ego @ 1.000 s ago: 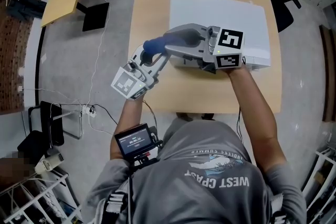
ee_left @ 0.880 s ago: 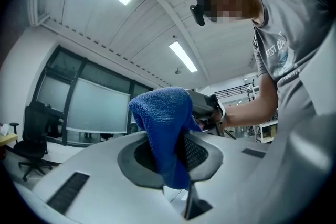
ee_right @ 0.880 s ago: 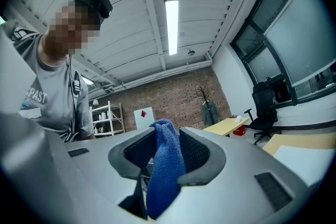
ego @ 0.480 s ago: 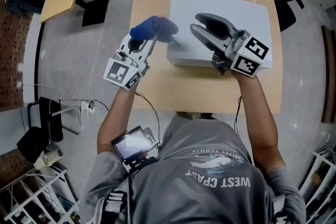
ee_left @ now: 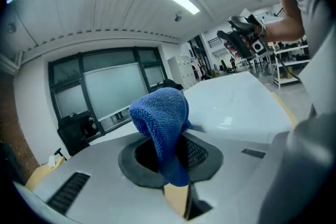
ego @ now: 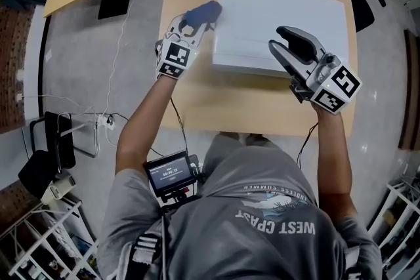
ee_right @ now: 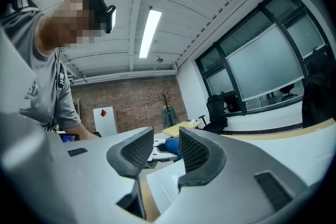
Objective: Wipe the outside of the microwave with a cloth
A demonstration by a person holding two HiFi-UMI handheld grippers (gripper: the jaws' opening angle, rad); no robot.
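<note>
Left claw (ego: 195, 23) is pinching a crumpled blue knitted cloth (ego: 204, 10) at the white boxy microwave's (ego: 275, 6) left edge. Right claw (ego: 277, 38), having just been opening, is standing spread and empty near its front.

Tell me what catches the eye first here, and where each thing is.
A bright blue cloth, clamped in the left tongs, sits at the left edge of the big white microwave on the wooden table. The right tongs are at the microwave's near right corner; their jaws have just been opening, with nothing between them.
</note>
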